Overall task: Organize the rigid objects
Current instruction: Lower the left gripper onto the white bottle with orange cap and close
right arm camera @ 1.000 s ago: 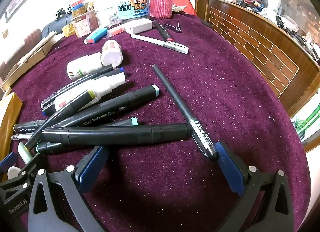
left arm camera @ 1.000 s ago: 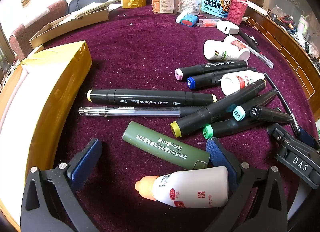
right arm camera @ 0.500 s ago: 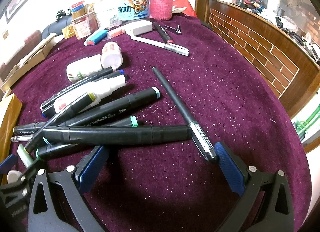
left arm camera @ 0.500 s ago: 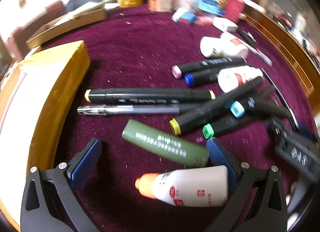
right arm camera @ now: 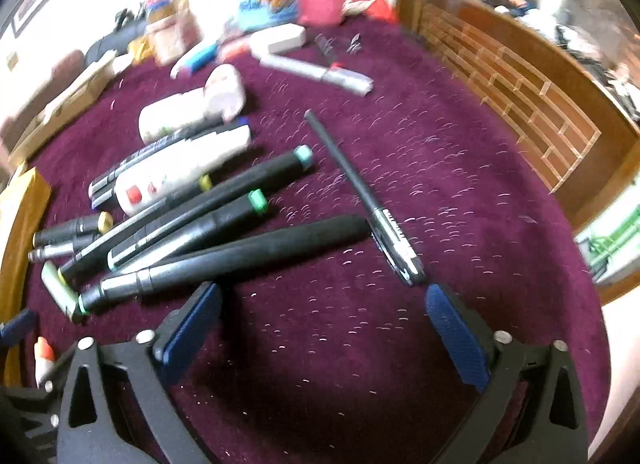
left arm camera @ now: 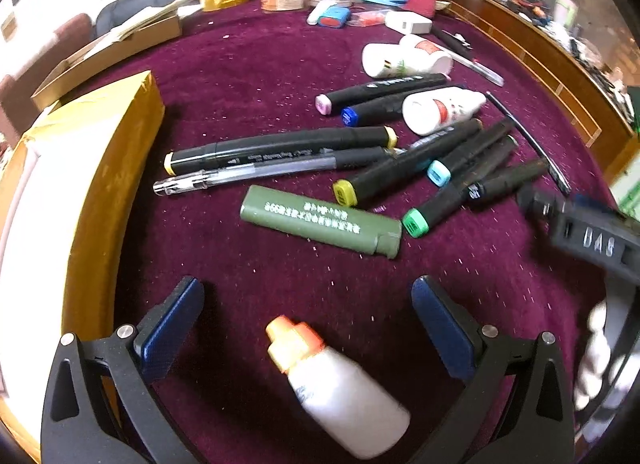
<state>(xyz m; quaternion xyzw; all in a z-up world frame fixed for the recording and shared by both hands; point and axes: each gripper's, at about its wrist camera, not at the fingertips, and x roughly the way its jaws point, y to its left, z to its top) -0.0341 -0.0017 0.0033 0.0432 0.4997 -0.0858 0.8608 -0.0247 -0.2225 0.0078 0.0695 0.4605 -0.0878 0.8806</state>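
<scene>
A heap of black markers [left arm camera: 420, 160] lies on the purple cloth, with a clear pen [left arm camera: 248, 176], a green tube [left arm camera: 320, 220] and white bottles. My left gripper [left arm camera: 308, 324] is open, and a white bottle with an orange cap [left arm camera: 340, 388] lies between its fingers, not gripped. My right gripper [right arm camera: 320, 324] is open and empty, just in front of the markers [right arm camera: 224, 252] and the tip of a thin black pen [right arm camera: 372, 208]. The right gripper also shows in the left wrist view [left arm camera: 580, 224].
A gold cardboard box [left arm camera: 72, 200] stands at the left. Jars, tape, a pink bottle and a white charger [left arm camera: 408, 22] crowd the far edge. A wooden brick-patterned wall [right arm camera: 520, 104] runs along the right. A flat cardboard box [left arm camera: 108, 52] lies at the back left.
My left gripper has turned and pulled back; the orange-capped bottle now lies lengthwise between its fingers. My right gripper has moved forward and left toward the markers, its view blurred.
</scene>
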